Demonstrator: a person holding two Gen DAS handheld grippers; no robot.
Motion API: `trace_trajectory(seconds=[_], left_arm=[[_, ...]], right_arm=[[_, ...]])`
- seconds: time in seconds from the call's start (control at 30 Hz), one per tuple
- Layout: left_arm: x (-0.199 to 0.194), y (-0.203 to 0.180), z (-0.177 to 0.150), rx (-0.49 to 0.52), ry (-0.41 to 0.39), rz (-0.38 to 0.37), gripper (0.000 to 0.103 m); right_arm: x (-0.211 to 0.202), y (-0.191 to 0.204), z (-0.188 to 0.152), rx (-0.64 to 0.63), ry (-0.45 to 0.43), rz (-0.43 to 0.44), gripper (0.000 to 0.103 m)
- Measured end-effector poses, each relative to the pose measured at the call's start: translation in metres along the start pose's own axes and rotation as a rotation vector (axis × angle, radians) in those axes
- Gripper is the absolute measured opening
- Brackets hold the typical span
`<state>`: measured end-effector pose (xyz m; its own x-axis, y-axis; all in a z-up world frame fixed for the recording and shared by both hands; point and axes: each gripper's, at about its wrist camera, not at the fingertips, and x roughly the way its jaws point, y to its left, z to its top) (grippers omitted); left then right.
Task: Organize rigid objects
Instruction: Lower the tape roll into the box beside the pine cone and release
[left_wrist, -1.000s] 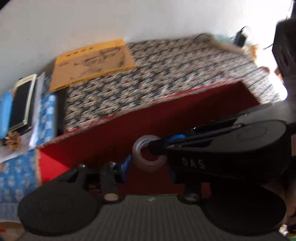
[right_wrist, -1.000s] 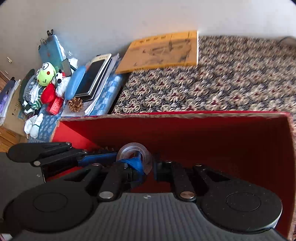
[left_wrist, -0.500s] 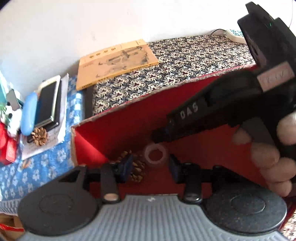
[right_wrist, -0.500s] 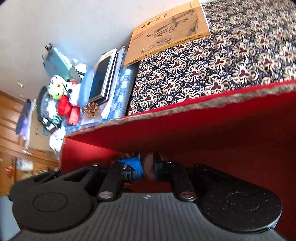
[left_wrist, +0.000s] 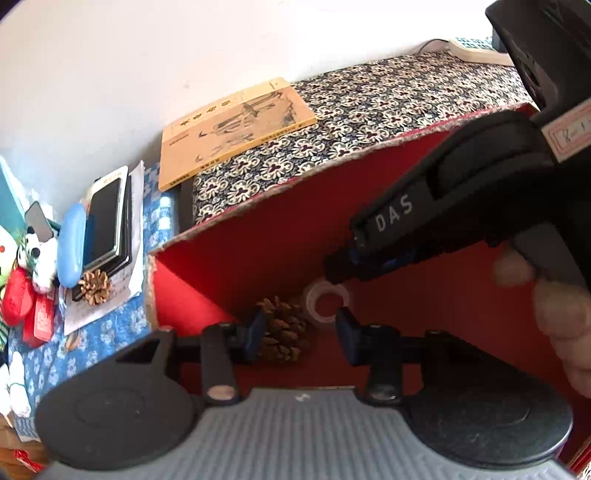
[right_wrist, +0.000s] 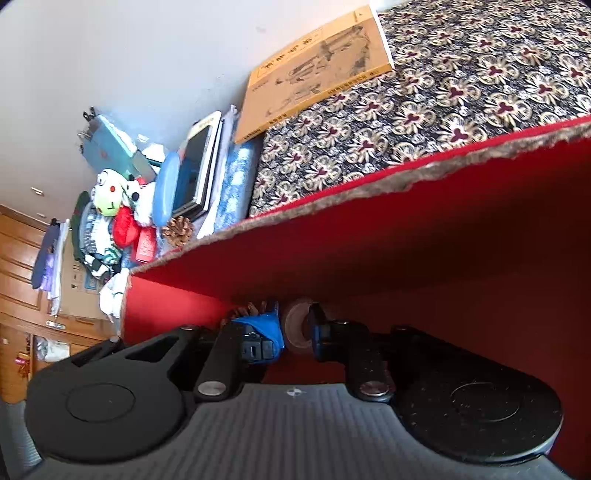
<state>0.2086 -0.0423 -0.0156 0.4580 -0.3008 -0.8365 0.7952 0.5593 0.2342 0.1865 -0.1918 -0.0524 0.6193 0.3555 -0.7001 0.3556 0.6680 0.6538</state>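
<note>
A clear tape roll (left_wrist: 313, 297) sits low inside the red box (left_wrist: 295, 181), beside a pine cone (left_wrist: 284, 332) on the box floor. In the right wrist view my right gripper (right_wrist: 293, 330) is shut on the tape roll (right_wrist: 291, 332), one finger outside its wall and one in its hole. From the left wrist view, the right gripper (left_wrist: 334, 271) reaches down into the box from the right, held by a hand (left_wrist: 561, 306). My left gripper (left_wrist: 301, 336) hangs open just over the pine cone, with nothing between its fingers.
A yellow book (left_wrist: 236, 129) lies on the patterned cloth (left_wrist: 388, 99) behind the box. To the left lie a second pine cone (left_wrist: 95, 287), a stacked phone (left_wrist: 107, 221), a blue case (left_wrist: 72, 243) and plush toys (left_wrist: 22, 280). The box's frayed rim (right_wrist: 406, 184) stands close ahead.
The right gripper has carried the tape roll down deeper into the red box. The left gripper has drawn back from the roll, and the pine cone in the box has come into view.
</note>
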Motion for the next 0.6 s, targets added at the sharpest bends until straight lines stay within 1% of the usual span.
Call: trace_trajectory(seconds=[0.1, 0.2, 0.23, 0.33, 0.47, 0.53, 0.6], left_arm=[[0.000, -0.003, 0.000, 0.016, -0.001, 0.012, 0.044], [-0.003, -0.003, -0.001, 0.002, -0.009, 0.024, 0.046], [-0.005, -0.001, 0.000, -0.015, -0.009, 0.031, 0.047], [-0.020, 0.004, 0.000, -0.087, -0.025, 0.005, 0.048], [-0.043, -0.002, -0.001, -0.113, -0.060, 0.052, 0.051], [-0.054, -0.005, -0.003, -0.127, -0.078, 0.071, 0.056], [-0.063, -0.010, -0.004, -0.136, -0.091, 0.107, 0.058]], right_arm=[[-0.004, -0.002, -0.002, 0.011, -0.031, -0.020, 0.003], [-0.016, 0.003, 0.001, -0.043, -0.093, -0.056, 0.003], [-0.022, 0.007, 0.000, -0.066, -0.109, -0.075, 0.003], [-0.040, 0.014, -0.005, -0.116, -0.150, -0.095, 0.003], [-0.061, 0.021, -0.017, -0.170, -0.211, -0.138, 0.004], [-0.069, 0.021, -0.024, -0.180, -0.227, -0.144, 0.004], [-0.075, 0.023, -0.031, -0.196, -0.233, -0.151, 0.004]])
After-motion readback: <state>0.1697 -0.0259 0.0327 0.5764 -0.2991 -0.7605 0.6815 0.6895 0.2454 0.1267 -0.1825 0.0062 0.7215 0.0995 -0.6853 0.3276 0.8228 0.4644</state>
